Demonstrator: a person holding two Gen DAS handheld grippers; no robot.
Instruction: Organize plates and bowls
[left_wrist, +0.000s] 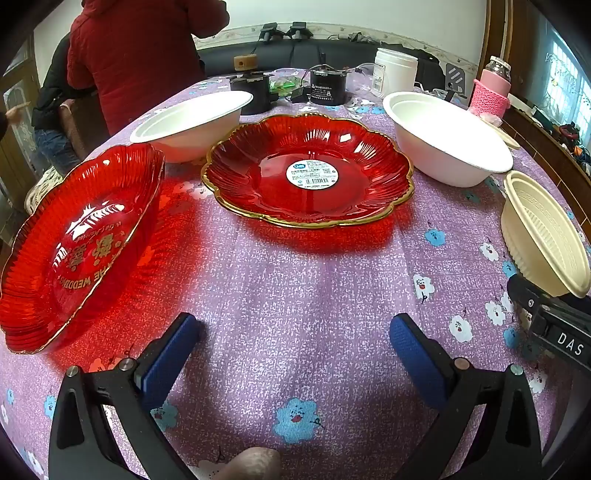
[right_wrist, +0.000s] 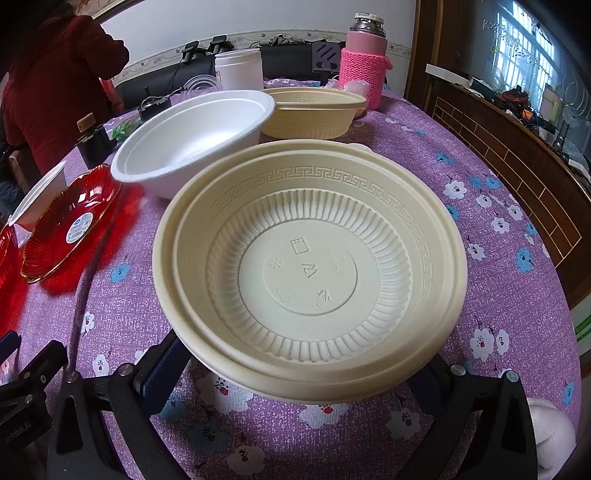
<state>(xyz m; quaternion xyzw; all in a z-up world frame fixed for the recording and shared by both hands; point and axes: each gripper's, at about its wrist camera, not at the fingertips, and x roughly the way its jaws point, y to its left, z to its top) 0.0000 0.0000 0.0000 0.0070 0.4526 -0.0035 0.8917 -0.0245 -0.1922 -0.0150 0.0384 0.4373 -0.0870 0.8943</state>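
My left gripper (left_wrist: 295, 339) is open and empty above the purple flowered tablecloth. A red wedding plate (left_wrist: 74, 243) lies at its left, and a red gold-rimmed plate (left_wrist: 306, 170) with a white label lies ahead. Two white bowls (left_wrist: 192, 122) (left_wrist: 447, 136) stand behind them. My right gripper (right_wrist: 306, 373) has its fingers wide apart on either side of a cream ribbed bowl (right_wrist: 310, 269); the near rim hides the tips, so contact is unclear. That bowl also shows in the left wrist view (left_wrist: 543, 236). A second cream bowl (right_wrist: 314, 114) stands farther back.
A pink flask in a knitted sleeve (right_wrist: 364, 70), a white jar (right_wrist: 238, 70), black devices (left_wrist: 327, 86) and cables crowd the far table edge. A person in red (left_wrist: 136, 55) stands at the far left. A wooden cabinet (right_wrist: 509, 166) runs along the right.
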